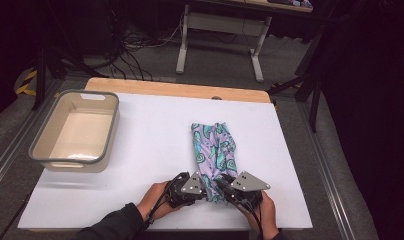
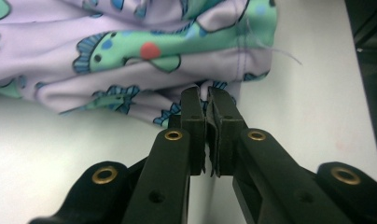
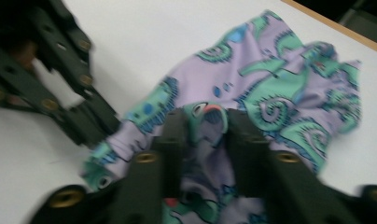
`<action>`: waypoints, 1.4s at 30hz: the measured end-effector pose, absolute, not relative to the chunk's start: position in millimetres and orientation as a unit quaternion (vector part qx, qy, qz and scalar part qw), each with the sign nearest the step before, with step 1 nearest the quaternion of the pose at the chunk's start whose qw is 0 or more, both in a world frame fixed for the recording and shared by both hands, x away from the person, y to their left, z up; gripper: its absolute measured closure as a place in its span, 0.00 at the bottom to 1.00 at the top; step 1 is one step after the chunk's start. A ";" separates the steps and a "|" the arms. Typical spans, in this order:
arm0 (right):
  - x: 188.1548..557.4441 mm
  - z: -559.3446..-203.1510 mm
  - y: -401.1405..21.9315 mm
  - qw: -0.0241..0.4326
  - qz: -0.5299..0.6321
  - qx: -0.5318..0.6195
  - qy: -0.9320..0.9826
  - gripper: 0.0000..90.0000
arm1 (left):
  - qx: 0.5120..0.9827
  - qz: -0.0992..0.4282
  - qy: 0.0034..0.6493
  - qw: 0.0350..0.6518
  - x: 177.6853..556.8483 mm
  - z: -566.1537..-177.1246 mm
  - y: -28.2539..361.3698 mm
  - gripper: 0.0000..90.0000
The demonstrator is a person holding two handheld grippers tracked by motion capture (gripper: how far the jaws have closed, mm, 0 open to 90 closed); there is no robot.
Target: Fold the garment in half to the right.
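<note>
Cloth: a small patterned garment (image 1: 214,147), lilac with green and blue creatures, lies bunched on the white desk (image 1: 155,135), stretching away from both hand-held grippers, its near edge at their tips.
Left hand-held gripper (image 1: 204,191): jaws almost fully together, pinching a thin fold at the garment's near hem; in the left gripper view (image 2: 206,105) a sliver of fabric sits between the pads, close to a stitched seam and a loose thread.
Right hand-held gripper (image 1: 221,186): just beside the left one, jaws closed on a thicker bunch of the same edge; in the right gripper view (image 3: 203,122) fabric bulges up between them. That picture is blurred, so how deep the bite goes is hard to tell.
Person: a hand (image 1: 152,200) in a dark sleeve holds the left tool; the other hand (image 1: 266,210) holds the right.
Tub: a grey-rimmed basin (image 1: 75,131), well off beyond the left hand-held gripper, nothing in it.
Handling, as I judge it: light, limp and stretchy; it will sag and drape once lifted and cannot break. The smooth knit may creep out of a shallow pinch, so the left grip looks the riskier.
Where to hold: the seamed hem or a corner, where doubled layers give the pads more to bite; two holds spaced along one edge would spread it better than two this close together.
</note>
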State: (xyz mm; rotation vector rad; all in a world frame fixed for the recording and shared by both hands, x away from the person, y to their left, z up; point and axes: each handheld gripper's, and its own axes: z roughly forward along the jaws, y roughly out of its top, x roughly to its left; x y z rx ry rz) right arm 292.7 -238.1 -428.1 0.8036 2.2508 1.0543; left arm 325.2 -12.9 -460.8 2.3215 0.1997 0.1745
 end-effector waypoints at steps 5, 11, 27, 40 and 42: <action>289.9 -422.1 -247.2 0.269 0.405 0.316 0.815 0.93 | 0.913 0.064 0.086 0.394 327.9 -460.8 -0.1 0.96; 277.2 -419.4 -264.5 0.255 0.416 0.332 0.807 0.94 | 0.912 0.076 0.100 0.391 319.7 -461.7 23.0 0.96; 260.2 -448.2 -268.0 0.218 0.376 0.314 0.844 0.84 | 0.902 0.048 0.120 0.412 288.6 -463.0 45.1 0.94; 263.6 -428.9 -277.8 0.246 0.442 0.293 0.812 0.51 | 0.861 0.054 0.134 0.487 295.4 -438.6 72.8 0.76; 267.3 -422.7 -278.2 0.255 0.449 0.296 0.803 0.47 | 0.854 0.066 0.137 0.497 297.0 -433.5 73.2 0.76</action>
